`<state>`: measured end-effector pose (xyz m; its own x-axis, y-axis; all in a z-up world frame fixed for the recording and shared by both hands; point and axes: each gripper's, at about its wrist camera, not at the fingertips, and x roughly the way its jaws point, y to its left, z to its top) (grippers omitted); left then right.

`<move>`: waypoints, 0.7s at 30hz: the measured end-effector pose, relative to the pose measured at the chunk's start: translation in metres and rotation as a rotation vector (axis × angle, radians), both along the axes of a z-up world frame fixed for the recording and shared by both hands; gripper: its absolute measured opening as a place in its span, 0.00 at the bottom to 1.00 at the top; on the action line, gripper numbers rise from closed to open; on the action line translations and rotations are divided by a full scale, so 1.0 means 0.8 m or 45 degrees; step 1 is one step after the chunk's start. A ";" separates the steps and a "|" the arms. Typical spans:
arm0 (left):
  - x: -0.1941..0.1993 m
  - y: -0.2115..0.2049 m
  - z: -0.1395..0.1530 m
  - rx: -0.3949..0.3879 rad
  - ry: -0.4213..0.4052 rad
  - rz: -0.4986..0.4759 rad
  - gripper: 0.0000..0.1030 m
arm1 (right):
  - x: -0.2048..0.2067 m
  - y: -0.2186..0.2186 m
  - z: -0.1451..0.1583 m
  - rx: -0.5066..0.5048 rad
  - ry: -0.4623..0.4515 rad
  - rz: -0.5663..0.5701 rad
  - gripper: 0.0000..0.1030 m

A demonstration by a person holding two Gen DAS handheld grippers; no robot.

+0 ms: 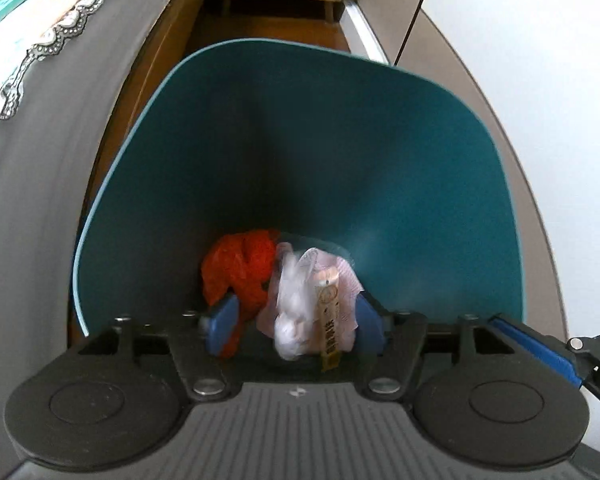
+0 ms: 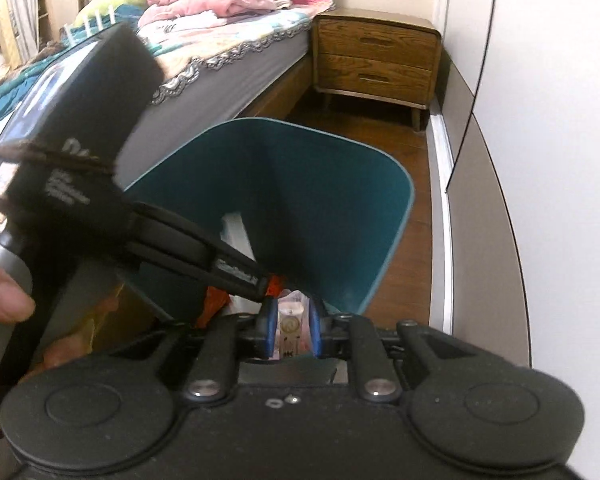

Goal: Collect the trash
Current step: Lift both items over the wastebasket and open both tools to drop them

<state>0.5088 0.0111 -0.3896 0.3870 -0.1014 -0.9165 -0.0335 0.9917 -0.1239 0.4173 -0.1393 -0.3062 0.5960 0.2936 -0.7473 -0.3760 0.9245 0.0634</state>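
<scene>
A teal trash bin (image 1: 420, 168) stands on the wood floor between the bed and the wall; it also shows in the right wrist view (image 2: 340, 200). My left gripper (image 1: 292, 320) reaches over its rim, jaws apart around an orange plastic bag (image 1: 240, 268) and a pale pink-and-clear wrapper with a yellow label (image 1: 320, 304). My right gripper (image 2: 290, 330) is shut on the same pale wrapper (image 2: 290, 320) at the bin's near rim. The left gripper's body (image 2: 80, 168) crosses the right wrist view, its tip by the orange bag (image 2: 274, 284).
A bed with a grey mattress side (image 1: 60, 160) and lace-edged cover (image 2: 220, 40) lies to the left. A wooden nightstand (image 2: 376, 60) stands beyond the bin. A white wall with a metal floor strip (image 2: 440, 200) runs on the right.
</scene>
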 end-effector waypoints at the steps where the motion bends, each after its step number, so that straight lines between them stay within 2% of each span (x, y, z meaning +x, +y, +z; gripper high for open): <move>1: -0.002 0.002 0.002 -0.013 -0.009 0.003 0.63 | 0.003 -0.001 0.002 0.009 -0.004 -0.004 0.23; 9: -0.050 0.005 0.055 -0.048 -0.175 0.000 0.63 | -0.030 -0.023 0.023 0.064 -0.082 -0.019 0.34; 13: -0.091 0.009 0.083 -0.033 -0.288 -0.010 0.63 | -0.052 -0.037 0.034 0.112 -0.099 -0.021 0.35; 17: -0.132 0.024 0.084 -0.017 -0.325 0.026 0.63 | -0.078 -0.043 0.034 0.116 -0.114 -0.010 0.38; 21: -0.172 0.035 0.060 0.020 -0.292 0.073 0.63 | -0.101 -0.050 0.019 0.133 -0.095 -0.018 0.44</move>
